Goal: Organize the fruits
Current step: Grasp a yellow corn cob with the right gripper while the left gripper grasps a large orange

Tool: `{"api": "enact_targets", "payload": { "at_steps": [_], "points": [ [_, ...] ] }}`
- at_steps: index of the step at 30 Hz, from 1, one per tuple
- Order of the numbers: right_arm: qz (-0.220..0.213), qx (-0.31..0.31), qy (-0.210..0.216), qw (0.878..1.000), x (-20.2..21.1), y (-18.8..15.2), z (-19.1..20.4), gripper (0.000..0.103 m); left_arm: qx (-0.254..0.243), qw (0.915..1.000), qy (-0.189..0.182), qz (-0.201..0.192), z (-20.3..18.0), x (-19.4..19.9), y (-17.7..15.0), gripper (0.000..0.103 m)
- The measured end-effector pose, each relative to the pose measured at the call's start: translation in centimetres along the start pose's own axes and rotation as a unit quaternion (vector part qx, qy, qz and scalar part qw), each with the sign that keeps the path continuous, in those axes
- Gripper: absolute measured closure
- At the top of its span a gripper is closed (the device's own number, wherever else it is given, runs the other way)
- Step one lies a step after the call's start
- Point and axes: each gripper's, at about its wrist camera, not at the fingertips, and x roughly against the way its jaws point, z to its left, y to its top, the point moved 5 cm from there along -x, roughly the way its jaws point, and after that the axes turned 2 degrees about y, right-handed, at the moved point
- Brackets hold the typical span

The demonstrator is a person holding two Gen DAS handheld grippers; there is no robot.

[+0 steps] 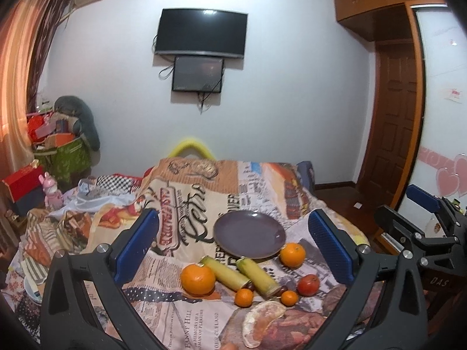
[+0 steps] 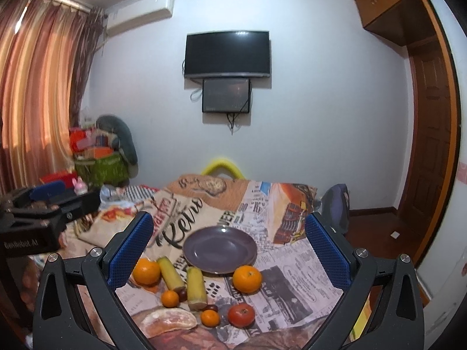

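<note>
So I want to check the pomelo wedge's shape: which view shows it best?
The left wrist view: the pomelo wedge lies unobstructed between the open fingers. In the right wrist view, the wedge is partly clipped by the gripper's left finger.

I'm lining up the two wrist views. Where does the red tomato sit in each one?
Left wrist: the red tomato lies low, right of centre, beside the right finger.
Right wrist: the tomato lies low, centre, nearer the camera than the right-hand orange.
Shared landmark: the purple plate.

Both wrist cameras look forward from above, near the cloth-covered table, sharing the plate and television.
</note>
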Motion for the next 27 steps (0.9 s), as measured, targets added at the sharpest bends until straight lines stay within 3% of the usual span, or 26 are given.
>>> {"api": "enact_targets", "payload": {
  "at_steps": [9, 17, 26, 27],
  "points": [
    [0.101, -0.012, 0.020, 0.995, -6.2, -3.8, -1.0, 0.000, 0.011, 0.9970, 0.034, 0.068, 3.0, -5.7, -3.0, 0.000],
    [0.172, -0.019, 0.050, 0.984, -10.9, -7.2, -1.6, 0.004, 0.013, 0.9894, 0.038, 0.140, 5.0, -10.6, -6.2, 0.015],
    [0.237, 0.009, 0.117, 0.964, -15.5, -10.1, 0.8, 0.037, 0.019, 0.9785, 0.021, 0.204, 6.0, -14.7, -9.8, 0.026],
    [0.246, 0.011, 0.125, 0.961, -16.0, -10.4, 1.1, 0.048, 0.018, 0.9776, 0.020, 0.209, 6.1, -15.0, -10.0, 0.026]
  ]
}}
